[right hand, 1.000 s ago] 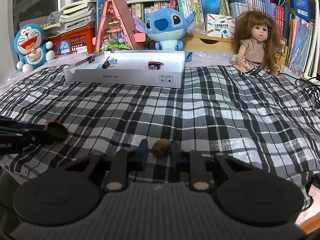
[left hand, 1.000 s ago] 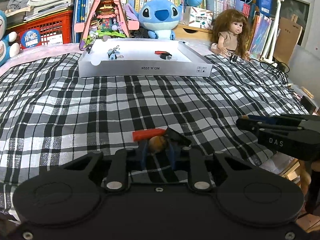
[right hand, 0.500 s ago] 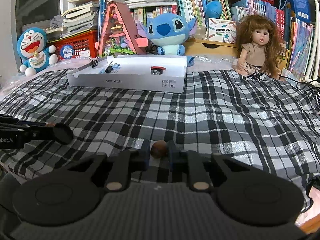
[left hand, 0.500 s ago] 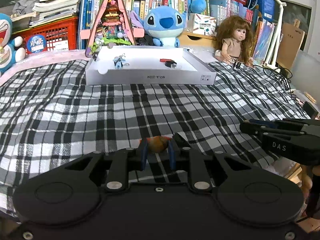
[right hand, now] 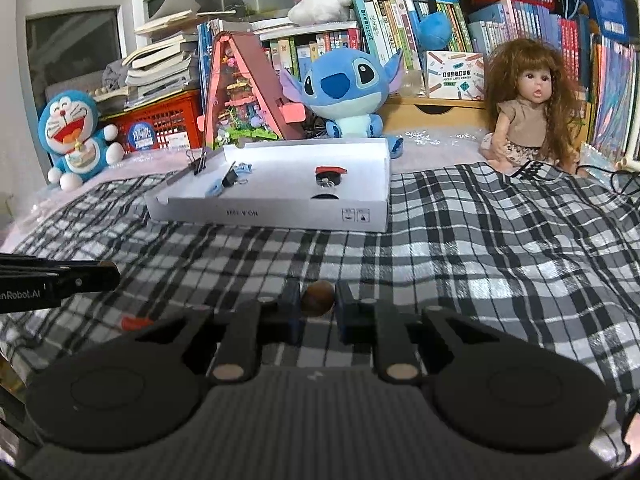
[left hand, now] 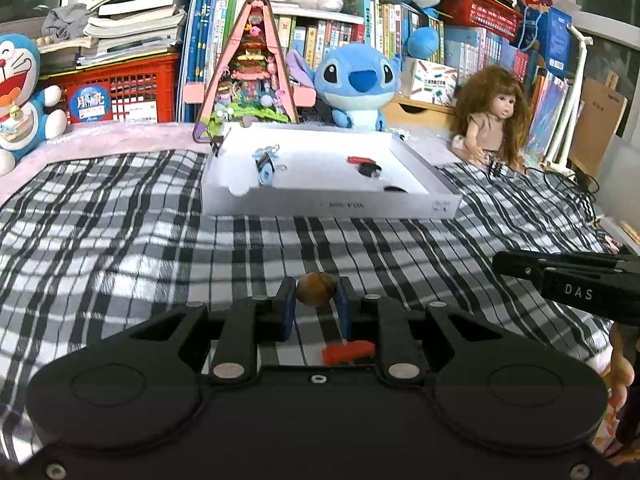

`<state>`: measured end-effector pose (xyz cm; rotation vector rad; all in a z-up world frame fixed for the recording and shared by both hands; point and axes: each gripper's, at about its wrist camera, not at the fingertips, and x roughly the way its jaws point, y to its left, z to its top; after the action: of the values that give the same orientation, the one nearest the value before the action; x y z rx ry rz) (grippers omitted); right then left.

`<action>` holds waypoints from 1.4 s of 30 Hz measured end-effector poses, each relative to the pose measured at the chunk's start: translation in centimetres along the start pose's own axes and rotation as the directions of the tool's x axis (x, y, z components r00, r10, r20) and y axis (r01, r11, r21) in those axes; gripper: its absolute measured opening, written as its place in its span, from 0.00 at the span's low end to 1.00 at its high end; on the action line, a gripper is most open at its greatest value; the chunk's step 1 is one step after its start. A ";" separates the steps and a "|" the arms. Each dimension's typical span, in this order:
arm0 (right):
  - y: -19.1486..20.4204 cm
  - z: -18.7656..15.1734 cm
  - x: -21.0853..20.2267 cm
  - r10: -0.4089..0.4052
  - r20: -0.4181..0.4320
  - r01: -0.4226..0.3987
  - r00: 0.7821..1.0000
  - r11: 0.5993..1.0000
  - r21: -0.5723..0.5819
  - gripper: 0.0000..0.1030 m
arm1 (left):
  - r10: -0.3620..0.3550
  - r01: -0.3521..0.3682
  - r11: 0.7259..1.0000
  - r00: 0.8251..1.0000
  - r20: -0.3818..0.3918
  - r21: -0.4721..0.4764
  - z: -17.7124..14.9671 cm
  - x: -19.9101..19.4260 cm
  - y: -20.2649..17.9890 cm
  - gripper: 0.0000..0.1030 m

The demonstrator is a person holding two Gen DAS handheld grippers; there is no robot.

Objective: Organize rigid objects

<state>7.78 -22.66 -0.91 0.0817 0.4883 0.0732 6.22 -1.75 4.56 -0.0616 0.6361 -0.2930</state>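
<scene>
Over the plaid bed (left hand: 120, 240), my left fingers (left hand: 316, 304) pinch one brown nut (left hand: 316, 289) and my right fingers (right hand: 318, 308) pinch another brown ball (right hand: 318, 298), white tray (right hand: 280, 216) lying far ahead.

A child's bedroom at home: plaid bedspread (right hand: 480, 240) across the middle, plush toys (right hand: 344, 92), doll (right hand: 528, 108) and crammed bookshelves (right hand: 520, 28) above.

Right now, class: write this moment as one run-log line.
left gripper: shut on brown ball | right gripper: shut on brown ball | red piece: on checked blanket | white box: ahead
</scene>
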 end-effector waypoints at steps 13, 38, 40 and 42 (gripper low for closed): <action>-1.6 5.0 3.3 0.045 -0.014 -0.043 0.999 0.990 0.131 0.21 | -0.026 0.026 0.996 1.000 0.004 -0.083 6.0 3.8 2.1 0.19; -4.0 12.9 11.8 0.091 -0.103 -0.058 0.990 0.955 0.291 0.21 | 0.002 -0.006 0.995 0.999 -0.046 -0.100 15.0 13.6 4.4 0.19; -4.0 13.6 12.6 0.088 -0.107 -0.054 0.990 0.957 0.286 0.21 | 0.001 -0.005 0.995 0.999 -0.041 -0.095 16.0 14.6 4.6 0.19; -3.8 14.3 13.5 0.087 -0.110 -0.053 0.990 0.958 0.280 0.21 | 0.004 -0.010 0.993 0.999 -0.051 -0.117 16.9 15.8 5.0 0.19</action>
<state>26.57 -26.12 5.00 0.3714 0.6155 0.0797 29.57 -2.08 8.36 -0.1653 0.7040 -0.2506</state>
